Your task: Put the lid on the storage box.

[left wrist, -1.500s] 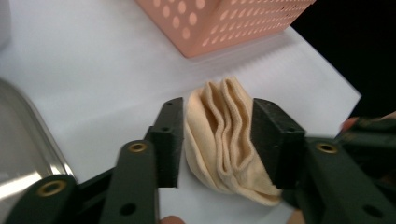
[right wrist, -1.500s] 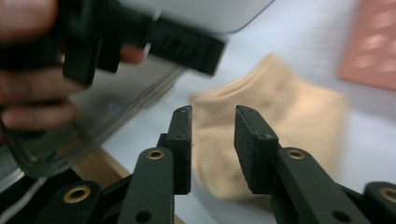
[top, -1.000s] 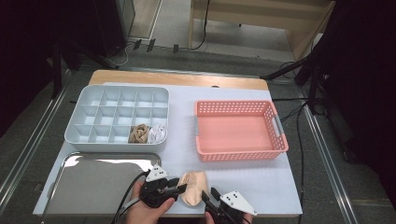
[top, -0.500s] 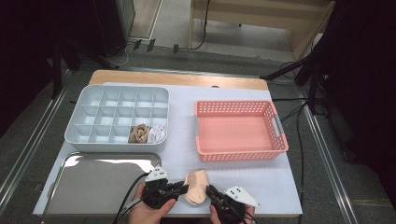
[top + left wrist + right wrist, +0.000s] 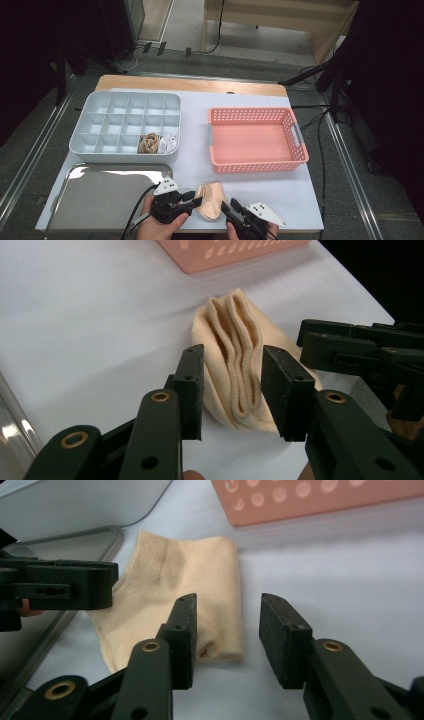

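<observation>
A folded beige sock lies on the white table near the front edge. My left gripper comes in from its left and is open. In the left gripper view its jaws stand on either side of the sock's ribbed cuff, with a gap at each side. My right gripper is at the sock's right, also open. In the right gripper view its left jaw is in front of the sock's folded end, and its right jaw is over bare table. Each gripper view shows the other gripper close by.
A pale grey compartment organiser at the left holds a rolled tan sock and a white one in its front row. An empty pink basket stands at the right. A metal tray lies front left, next to my left hand.
Both grippers have shifted only slightly around the sock. The sock lies in about the same spot.
</observation>
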Motion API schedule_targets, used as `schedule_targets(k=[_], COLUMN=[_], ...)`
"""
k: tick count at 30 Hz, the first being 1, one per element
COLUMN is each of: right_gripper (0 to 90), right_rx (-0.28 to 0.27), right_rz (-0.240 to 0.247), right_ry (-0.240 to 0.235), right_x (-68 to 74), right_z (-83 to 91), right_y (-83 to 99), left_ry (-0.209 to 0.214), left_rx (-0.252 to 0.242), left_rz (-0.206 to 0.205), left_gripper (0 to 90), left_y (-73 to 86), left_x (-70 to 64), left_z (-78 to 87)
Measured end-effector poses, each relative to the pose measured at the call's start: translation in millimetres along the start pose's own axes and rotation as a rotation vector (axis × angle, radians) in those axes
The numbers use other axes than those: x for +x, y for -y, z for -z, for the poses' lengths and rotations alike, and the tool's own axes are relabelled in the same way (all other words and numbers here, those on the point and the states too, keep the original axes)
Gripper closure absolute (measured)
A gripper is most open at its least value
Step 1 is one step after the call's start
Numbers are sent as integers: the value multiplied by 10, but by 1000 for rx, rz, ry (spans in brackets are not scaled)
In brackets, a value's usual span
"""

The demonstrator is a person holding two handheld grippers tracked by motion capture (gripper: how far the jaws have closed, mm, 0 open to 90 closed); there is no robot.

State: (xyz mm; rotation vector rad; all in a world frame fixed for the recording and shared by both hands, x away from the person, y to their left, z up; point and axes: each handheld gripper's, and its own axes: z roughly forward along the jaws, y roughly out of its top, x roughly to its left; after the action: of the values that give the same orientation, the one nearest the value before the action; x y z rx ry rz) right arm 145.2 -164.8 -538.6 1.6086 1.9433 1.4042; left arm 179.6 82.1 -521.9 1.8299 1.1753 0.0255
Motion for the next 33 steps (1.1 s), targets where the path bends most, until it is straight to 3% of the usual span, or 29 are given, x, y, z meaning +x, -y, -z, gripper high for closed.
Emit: schedule_targets(k=[3, 6, 11, 13, 15, 19, 28, 33], right_gripper=[606, 687, 802, 820, 826, 829, 834, 838], right_rx=[11, 21, 26, 23, 21, 7, -20, -34], right_rz=[-35, -35, -41, -40, -36, -31, -3, 51], right_ry=[5, -14, -26, -31, -33, -40, -71, -92], right_x=[4, 9, 9, 1, 3, 34, 116, 242], right_z=[-37, -51, -50, -45, -38, -12, 51, 86], right_y=[36, 36, 17, 4, -3, -17, -49, -64], left_ry=[-3, -5, 4, 29, 30, 16, -8, 1], left_rx=[3, -37, -61, -61, -29, 44, 83, 87], left_rz=[1, 9, -35, -58, -84, -73, -38, -33], left_gripper=[633, 624, 660, 700, 755, 824, 892, 900], left_y=[2, -29, -90, -101, -99, -54, -25, -14], left_x=[5, -30, -178, -257, -307, -286, -179, -166], left_z=[-4, 60, 153, 145, 75, -105, -203, -233])
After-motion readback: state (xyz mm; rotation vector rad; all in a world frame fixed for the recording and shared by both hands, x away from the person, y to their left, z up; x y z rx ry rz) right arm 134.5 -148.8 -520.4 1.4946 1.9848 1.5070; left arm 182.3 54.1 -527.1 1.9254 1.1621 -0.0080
